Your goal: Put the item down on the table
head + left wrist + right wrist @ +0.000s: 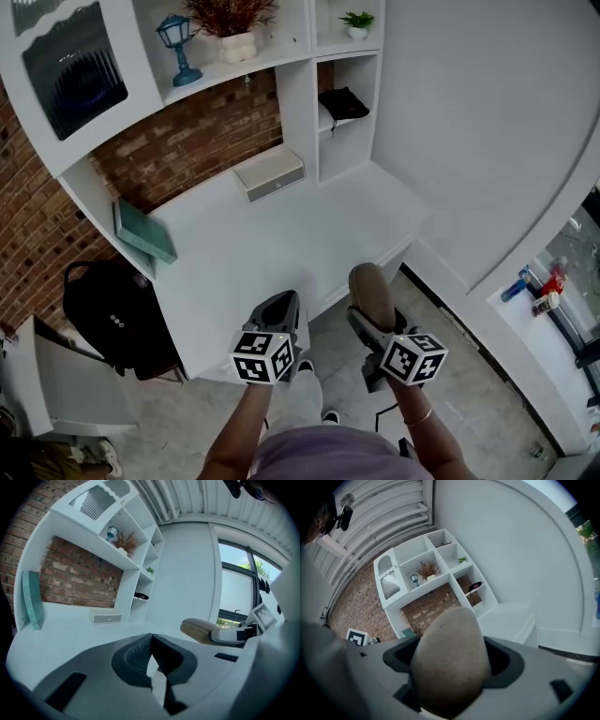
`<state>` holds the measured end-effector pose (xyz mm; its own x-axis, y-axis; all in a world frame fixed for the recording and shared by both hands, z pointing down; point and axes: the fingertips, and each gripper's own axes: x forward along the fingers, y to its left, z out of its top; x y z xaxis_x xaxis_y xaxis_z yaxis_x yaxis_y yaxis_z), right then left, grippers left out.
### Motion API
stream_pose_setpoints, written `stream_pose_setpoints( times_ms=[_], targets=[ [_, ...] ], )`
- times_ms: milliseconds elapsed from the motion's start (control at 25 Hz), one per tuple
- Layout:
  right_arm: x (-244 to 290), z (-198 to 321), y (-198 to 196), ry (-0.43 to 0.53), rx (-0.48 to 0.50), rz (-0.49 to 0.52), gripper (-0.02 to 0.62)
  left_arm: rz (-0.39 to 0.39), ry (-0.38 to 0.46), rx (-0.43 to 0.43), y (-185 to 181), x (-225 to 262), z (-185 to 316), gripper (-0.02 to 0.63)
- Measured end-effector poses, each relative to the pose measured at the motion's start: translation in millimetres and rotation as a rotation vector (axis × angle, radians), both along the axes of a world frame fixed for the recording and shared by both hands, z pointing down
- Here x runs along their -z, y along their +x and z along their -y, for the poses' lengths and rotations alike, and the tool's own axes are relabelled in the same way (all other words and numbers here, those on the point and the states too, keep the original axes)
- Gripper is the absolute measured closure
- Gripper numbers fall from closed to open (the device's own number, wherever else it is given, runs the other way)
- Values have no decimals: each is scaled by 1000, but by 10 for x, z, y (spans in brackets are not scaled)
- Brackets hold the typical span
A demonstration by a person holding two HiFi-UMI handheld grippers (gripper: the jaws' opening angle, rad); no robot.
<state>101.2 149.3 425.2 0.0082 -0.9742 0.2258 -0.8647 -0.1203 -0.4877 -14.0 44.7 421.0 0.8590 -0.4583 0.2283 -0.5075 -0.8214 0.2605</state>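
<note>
The right hand-held gripper (373,323) is clamped on a tan, egg-shaped item (369,286) that sticks out past the jaws and is held in the air at the white counter's (281,234) front edge. Beside it, the left hand-held gripper (280,309) is closed and empty.

The right gripper (449,670) is clamping both jaws on a tan, egg-shaped item (451,644), which is filling the middle. Beyond it, a white shelf unit (436,559) is standing against a brick wall (425,609), the white table (506,616) lying below.
</note>
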Motion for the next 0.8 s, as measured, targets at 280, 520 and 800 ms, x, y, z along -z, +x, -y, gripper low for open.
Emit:
stream_pose_setpoints(
  times_ms=[280, 520, 800],
  targets=[
    [-9, 875, 280, -14, 7, -19, 184, -5, -16, -3, 301, -62, 865, 604],
    [-25, 1583, 429, -39, 16, -40, 184, -14, -34, -12, 481, -89, 1529, 604],
    [-140, 2209, 514, -93, 39, -66, 184, -30, -78, -4, 537, -170, 2037, 604]
  ],
)
